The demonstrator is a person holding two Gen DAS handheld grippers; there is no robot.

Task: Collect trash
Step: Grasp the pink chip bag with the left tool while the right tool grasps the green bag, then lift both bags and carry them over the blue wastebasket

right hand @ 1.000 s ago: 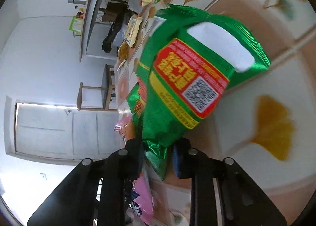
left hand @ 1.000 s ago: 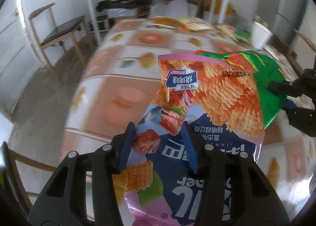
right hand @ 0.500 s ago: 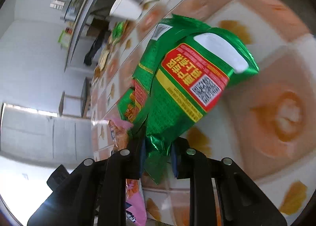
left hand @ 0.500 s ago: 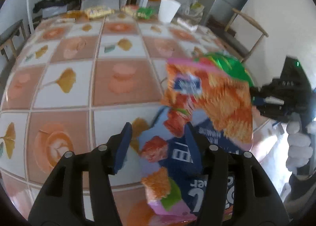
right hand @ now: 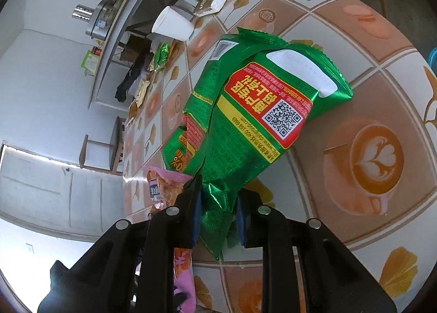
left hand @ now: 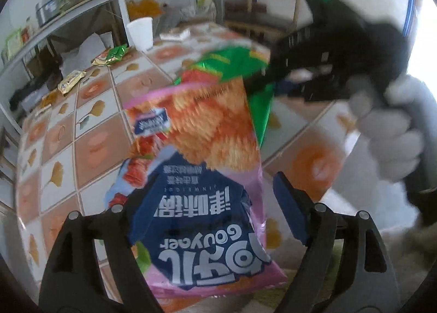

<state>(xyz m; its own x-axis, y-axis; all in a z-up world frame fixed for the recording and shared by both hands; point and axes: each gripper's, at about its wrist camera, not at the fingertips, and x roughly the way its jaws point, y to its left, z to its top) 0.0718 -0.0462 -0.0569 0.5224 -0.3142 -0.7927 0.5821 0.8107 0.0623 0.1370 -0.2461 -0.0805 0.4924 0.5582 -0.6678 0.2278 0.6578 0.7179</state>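
A pink and blue snack bag point(left hand: 207, 176) hangs between the wide-apart fingers of my left gripper point(left hand: 210, 198); the jaws stand open and the bag looks loose. Its pink top also shows in the right wrist view point(right hand: 166, 184). My right gripper point(right hand: 218, 209) is shut on the crimped end of a green snack bag point(right hand: 262, 111) and holds it over the tiled table point(right hand: 368, 72). The green bag point(left hand: 235, 64) and the right gripper's black body show behind the pink bag in the left wrist view.
A white paper cup point(right hand: 172, 24), a small torn packet point(right hand: 210, 4) and several wrappers point(left hand: 109, 55) lie at the table's far end. A metal shelf table point(left hand: 68, 15) and wooden chairs point(left hand: 273, 4) stand beyond. A gloved hand point(left hand: 387, 132) holds the right gripper.
My left gripper's jaws have opened wide around the pink bag and the view has swung right. My right gripper has kept hold of the green bag and moved closer to the left one.
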